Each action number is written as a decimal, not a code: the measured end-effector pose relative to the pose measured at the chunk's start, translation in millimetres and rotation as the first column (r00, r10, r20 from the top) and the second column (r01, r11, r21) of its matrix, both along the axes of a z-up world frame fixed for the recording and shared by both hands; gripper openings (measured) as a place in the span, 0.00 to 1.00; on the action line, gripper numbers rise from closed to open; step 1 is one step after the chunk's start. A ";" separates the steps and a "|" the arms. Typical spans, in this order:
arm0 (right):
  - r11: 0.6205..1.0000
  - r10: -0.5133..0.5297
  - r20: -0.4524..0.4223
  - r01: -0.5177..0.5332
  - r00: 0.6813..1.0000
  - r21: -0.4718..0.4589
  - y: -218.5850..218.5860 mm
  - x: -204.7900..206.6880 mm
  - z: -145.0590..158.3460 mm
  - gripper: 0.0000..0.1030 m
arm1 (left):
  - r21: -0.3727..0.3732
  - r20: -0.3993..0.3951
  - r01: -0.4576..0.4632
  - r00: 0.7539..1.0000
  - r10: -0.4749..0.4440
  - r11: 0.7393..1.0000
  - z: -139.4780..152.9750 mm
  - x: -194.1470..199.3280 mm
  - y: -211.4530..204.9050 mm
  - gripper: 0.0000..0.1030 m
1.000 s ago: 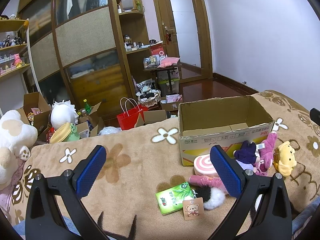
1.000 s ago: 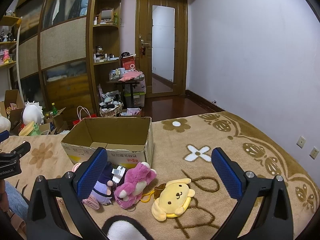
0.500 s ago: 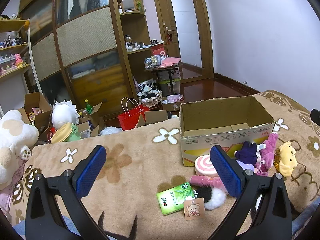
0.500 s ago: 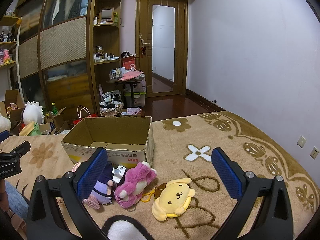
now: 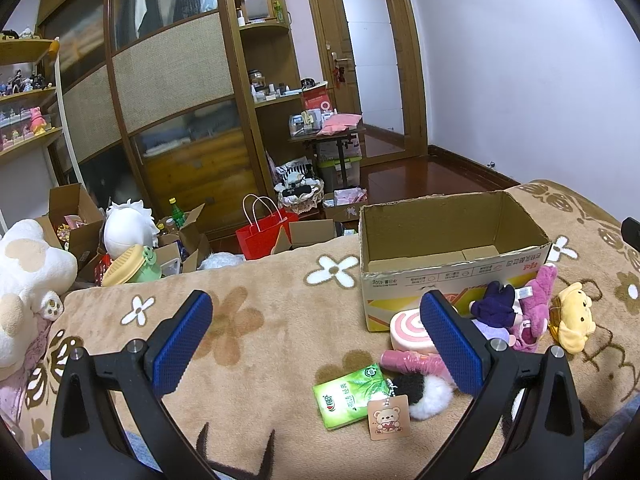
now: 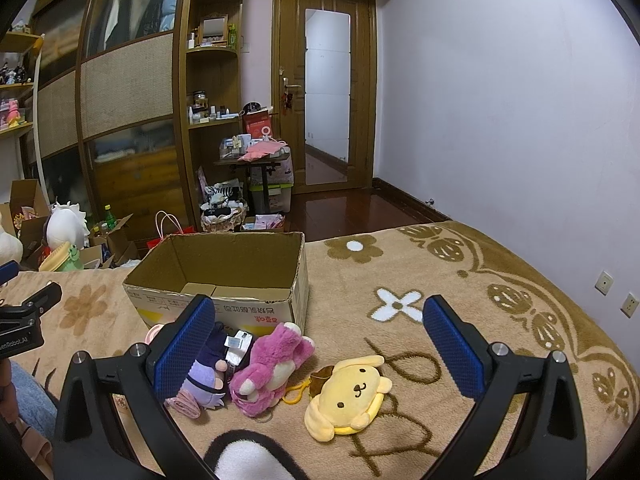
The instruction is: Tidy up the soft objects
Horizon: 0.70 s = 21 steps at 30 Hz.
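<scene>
Both empty, jaws wide apart: left hand-held gripper (image 5: 316, 344), right hand-held gripper (image 6: 318, 344); below, on the bed blanket (image 6: 460, 280), yellow plush (image 6: 348, 394), pink plush (image 6: 270, 368), beside cardboard box (image 6: 224, 268); risk: snagging a keychain, dragging neighbouring toys.

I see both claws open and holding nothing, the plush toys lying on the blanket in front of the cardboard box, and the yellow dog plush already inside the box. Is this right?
Not quite. The right wrist view shows the yellow dog plush lying on the blanket outside the cardboard box, beside the pink plush. The box looks empty. The rest holds: left claw and right claw are open and hold nothing.
</scene>
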State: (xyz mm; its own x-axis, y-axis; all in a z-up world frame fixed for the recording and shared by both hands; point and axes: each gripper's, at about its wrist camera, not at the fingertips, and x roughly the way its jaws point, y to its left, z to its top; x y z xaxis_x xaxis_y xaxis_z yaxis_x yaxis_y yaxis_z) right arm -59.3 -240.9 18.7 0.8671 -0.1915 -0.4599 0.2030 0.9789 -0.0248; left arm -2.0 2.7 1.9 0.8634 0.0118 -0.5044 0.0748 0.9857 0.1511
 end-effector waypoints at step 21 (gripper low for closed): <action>1.000 0.000 -0.003 0.000 1.000 0.002 0.0 0.1 -0.3 1.00 | 0.002 0.002 -0.004 1.000 0.004 1.000 -0.5 -1.0 2.5 1.00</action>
